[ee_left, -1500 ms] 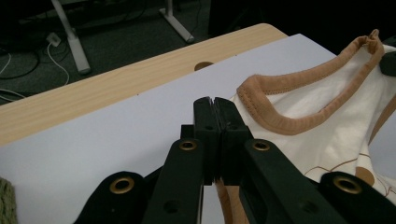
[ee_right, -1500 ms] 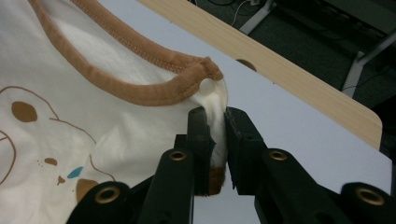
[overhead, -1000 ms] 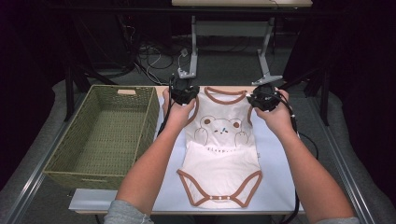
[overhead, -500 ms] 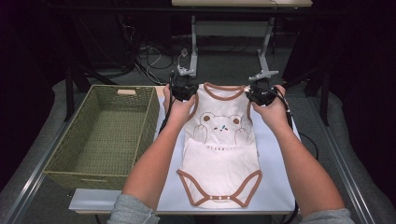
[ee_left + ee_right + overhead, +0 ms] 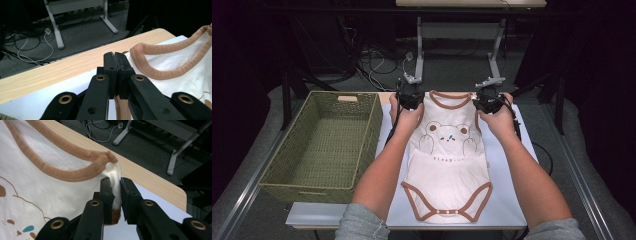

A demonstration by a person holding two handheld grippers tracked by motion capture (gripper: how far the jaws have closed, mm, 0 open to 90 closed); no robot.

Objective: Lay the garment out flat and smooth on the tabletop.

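A white baby bodysuit [image 5: 447,165] with brown trim and a bear print is spread flat on the white mat [image 5: 507,210] of the bench [image 5: 50,72], its neckline at the far edge. Its left shoulder strap is clamped in the left tool [image 5: 115,56], whose jaws are pressed together with the brown trim seen between them. The right shoulder, beside a white snap button [image 5: 109,166], is pinched by the right tool [image 5: 116,182], the cloth bunched between the jaws. A green woven basket [image 5: 277,165] is set just beside the mat, to the left
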